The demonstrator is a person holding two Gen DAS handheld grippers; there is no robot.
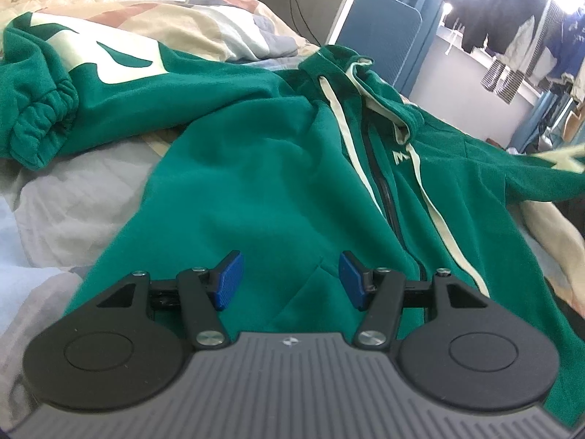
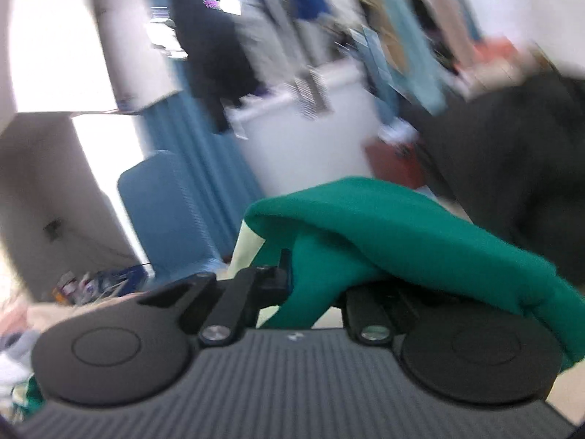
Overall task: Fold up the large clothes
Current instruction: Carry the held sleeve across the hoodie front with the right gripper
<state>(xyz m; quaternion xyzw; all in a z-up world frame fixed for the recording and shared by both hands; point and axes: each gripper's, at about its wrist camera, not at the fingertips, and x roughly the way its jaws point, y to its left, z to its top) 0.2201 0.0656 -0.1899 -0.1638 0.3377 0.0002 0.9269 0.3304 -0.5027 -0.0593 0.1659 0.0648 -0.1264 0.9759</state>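
Note:
A large green zip hoodie (image 1: 263, 168) with cream drawstrings and cream lettering lies front up on the bed. Its left sleeve with a gathered cuff (image 1: 40, 124) is bunched at the far left. My left gripper (image 1: 290, 280) is open and empty, hovering just above the hoodie's lower front near the pocket. My right gripper (image 2: 314, 274) is shut on a fold of the green hoodie (image 2: 384, 230), lifted in the air; the cloth drapes over the right finger and hides both pads. The right wrist view is blurred.
The bed (image 1: 65, 205) carries a patchwork quilt (image 1: 219, 25) and a quilted headboard behind. A blue chair (image 1: 387, 33) stands past the bed. Clothes hang on a rack (image 1: 512, 33) by the bright window. A black cable (image 1: 292, 3) runs down the wall.

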